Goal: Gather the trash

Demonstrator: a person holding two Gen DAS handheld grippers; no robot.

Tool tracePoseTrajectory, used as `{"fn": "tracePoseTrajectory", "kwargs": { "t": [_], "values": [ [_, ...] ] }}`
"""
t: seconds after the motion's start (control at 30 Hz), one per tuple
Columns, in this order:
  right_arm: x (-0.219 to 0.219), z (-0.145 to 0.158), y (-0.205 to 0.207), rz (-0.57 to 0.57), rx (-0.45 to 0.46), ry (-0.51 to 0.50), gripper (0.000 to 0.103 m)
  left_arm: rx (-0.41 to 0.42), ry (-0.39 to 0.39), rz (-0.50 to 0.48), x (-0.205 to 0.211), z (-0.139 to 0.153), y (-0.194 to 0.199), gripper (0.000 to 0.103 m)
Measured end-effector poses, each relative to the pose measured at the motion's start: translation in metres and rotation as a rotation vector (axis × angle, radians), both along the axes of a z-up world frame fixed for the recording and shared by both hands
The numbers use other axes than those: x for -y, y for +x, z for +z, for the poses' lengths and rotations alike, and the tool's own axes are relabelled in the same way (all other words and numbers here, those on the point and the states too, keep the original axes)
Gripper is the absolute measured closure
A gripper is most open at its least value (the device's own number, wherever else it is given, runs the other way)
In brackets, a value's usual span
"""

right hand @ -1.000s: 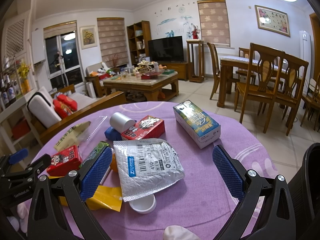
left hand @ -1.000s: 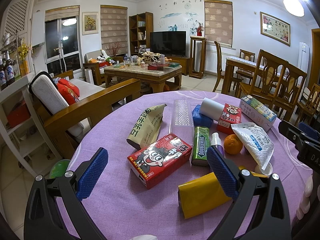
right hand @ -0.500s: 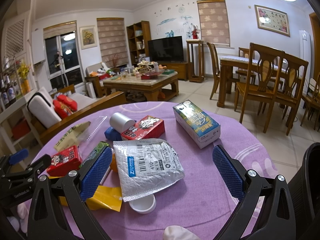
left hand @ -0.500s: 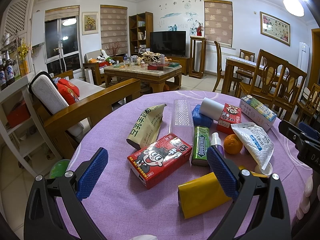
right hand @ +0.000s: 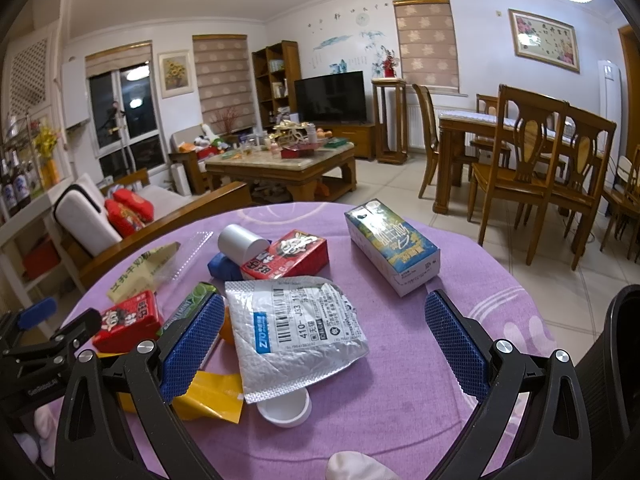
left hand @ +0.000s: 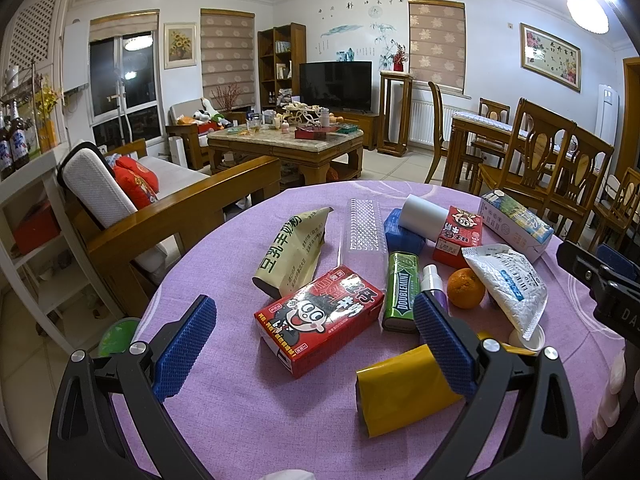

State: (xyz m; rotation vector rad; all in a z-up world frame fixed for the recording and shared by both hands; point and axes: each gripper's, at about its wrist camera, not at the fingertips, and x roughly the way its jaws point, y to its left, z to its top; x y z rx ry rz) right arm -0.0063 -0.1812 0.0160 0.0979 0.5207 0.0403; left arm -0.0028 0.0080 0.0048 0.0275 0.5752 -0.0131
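**A:** Left wrist view: left gripper (left hand: pixel 316 344) is spread wide, holding nothing. The red carton (left hand: pixel 320 318) lies dead centre between its fingers, long axis running lower left to upper right.

**B:** Right wrist view: right gripper (right hand: pixel 324 344) is spread and empty too, with the silver pouch (right hand: pixel 296 328) lying centre frame between the fingers. Each hand probably takes its own piece.
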Motion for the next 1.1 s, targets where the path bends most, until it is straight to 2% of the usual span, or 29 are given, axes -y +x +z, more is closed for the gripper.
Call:
{"fn": "tracePoseTrajectory", "kwargs": {
  "t": [0.13, 0.23, 0.3, 0.37, 0.47, 0.57, 0.67, 0.87, 0.97, 1.03, 1.07, 1.1],
  "values": [
    [0.014, 0.001, 0.006, 0.050, -0.035, 0.053, 0.004, -0.004, -0.049, -0.077, -0.007, 0.004, 0.005, 0.005],
    [0.024, 0.000, 0.019, 0.041, -0.052, -0.013, 0.004, -0.028, -0.050, -0.100, -0.018, 0.014, 0.022, 0.005],
    [0.035, 0.003, 0.032, 0.039, -0.077, -0.052, 0.004, -0.072, -0.095, -0.131, -0.027, 0.020, 0.040, 0.005],
    [0.046, 0.007, 0.044, 0.046, -0.090, -0.048, 0.004, -0.113, -0.137, -0.170, -0.032, 0.026, 0.061, 0.005],
    [0.057, 0.012, 0.067, 0.046, -0.111, -0.071, 0.004, -0.146, -0.085, -0.178, -0.029, 0.027, 0.091, 0.005],
    [0.064, 0.009, 0.094, 0.065, -0.159, -0.088, 0.004, -0.213, -0.018, -0.179, -0.023, 0.017, 0.114, 0.005],
    [0.063, -0.005, 0.120, 0.087, -0.221, -0.100, 0.004, -0.262, -0.004, -0.186, -0.022, 0.003, 0.127, 0.005],
    [0.062, -0.027, 0.151, 0.106, -0.265, -0.106, 0.006, -0.338, -0.004, -0.178, -0.025, -0.016, 0.140, 0.005],
    [0.060, -0.035, 0.161, 0.103, -0.289, -0.097, 0.016, -0.375, -0.021, -0.170, -0.028, -0.023, 0.144, 0.006],
    [0.060, -0.041, 0.168, 0.096, -0.314, -0.096, 0.029, -0.389, -0.032, -0.169, -0.030, -0.026, 0.145, 0.007],
    [0.061, -0.044, 0.170, 0.091, -0.324, -0.098, 0.038, -0.391, -0.033, -0.170, -0.030, -0.027, 0.145, 0.013],
    [0.065, -0.046, 0.173, 0.088, -0.330, -0.098, 0.043, -0.391, -0.030, -0.171, -0.031, -0.028, 0.145, 0.014]
  ]
}}
